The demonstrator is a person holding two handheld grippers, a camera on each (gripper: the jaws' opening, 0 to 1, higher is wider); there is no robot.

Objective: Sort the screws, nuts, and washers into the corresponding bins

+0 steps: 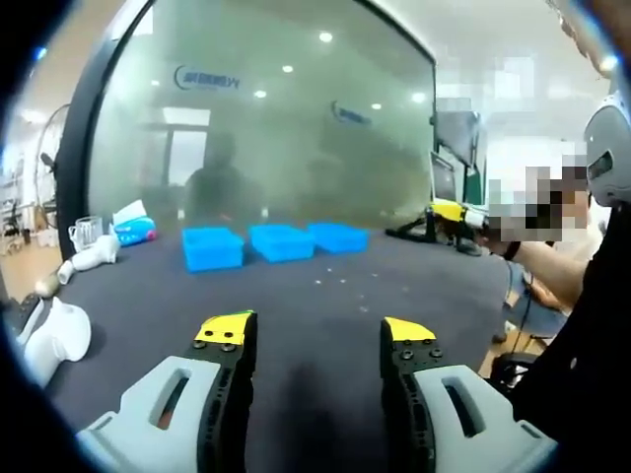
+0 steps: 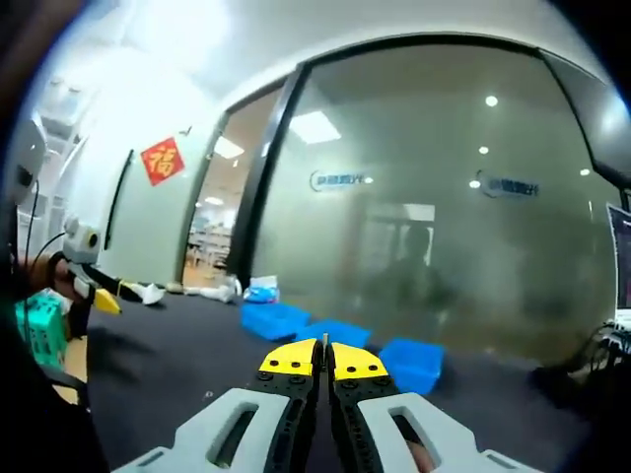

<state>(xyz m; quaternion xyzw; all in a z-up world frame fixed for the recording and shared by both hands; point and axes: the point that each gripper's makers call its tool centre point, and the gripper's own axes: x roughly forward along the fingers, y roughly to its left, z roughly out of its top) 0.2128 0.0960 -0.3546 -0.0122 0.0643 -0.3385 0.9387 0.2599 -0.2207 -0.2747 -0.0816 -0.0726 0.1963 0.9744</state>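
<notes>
Three blue bins stand in a row on the dark table (image 1: 325, 394): left (image 1: 212, 247), middle (image 1: 281, 241), right (image 1: 338, 236). A few tiny pale hardware pieces (image 1: 319, 283) lie scattered in front of them, too small to tell apart. My left gripper (image 1: 315, 330) hovers low over the near table, open, with nothing between its yellow-tipped jaws. My right gripper (image 2: 325, 360) is raised above the table with its jaws together and nothing visible between them. The same bins (image 2: 335, 333) lie beyond it. A hand holds the right gripper (image 1: 450, 211) at the table's far right.
White objects (image 1: 54, 337) lie at the table's left edge, with a clear cup (image 1: 87, 232) and a tissue pack (image 1: 134, 230) further back. A glass wall (image 1: 266, 118) rises behind the bins. A person (image 1: 592, 296) stands at the right. A green box (image 2: 39, 330) sits at the left.
</notes>
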